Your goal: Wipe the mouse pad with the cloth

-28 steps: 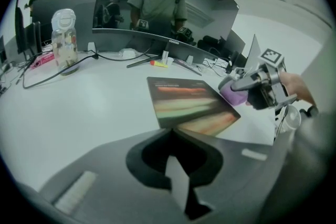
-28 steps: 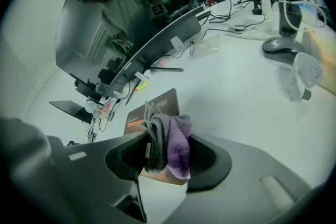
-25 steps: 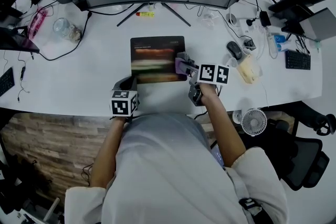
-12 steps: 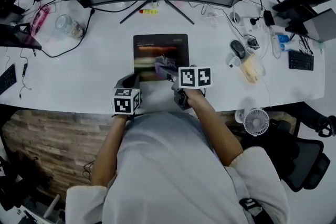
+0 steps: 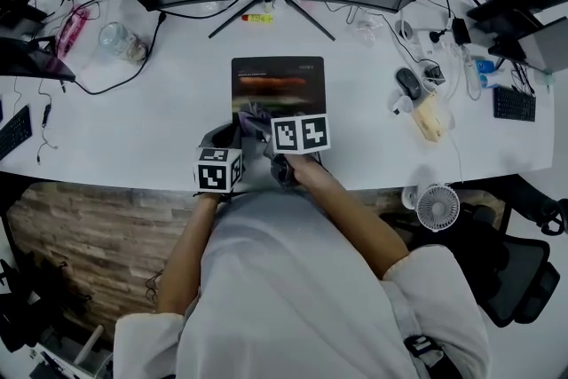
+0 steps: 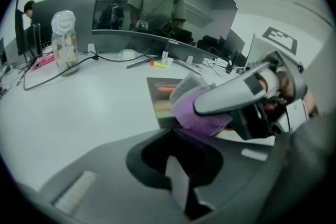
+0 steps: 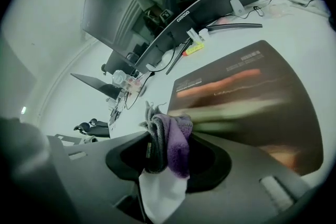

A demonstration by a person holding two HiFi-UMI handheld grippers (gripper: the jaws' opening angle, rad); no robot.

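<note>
Fingers (image 7: 160,194): your right gripper (image 5: 259,124) pinches cloth (image 7: 172,145); left gripper (image 6: 178,181) pressed together, empty | Change: cloth swept from pad (image 5: 278,82) right side to near-left corner in 1 s | Meaning: 1 stroke done; far half likely unwiped.

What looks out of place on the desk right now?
Nothing stands out. The mouse pad lies flat and unwrinkled; the right gripper holds the cloth at its near left corner; the mouse sits apart, to the right.

bright even light, fisheye edges, mouse pad (image 7: 247,107) motion-blurred
</note>
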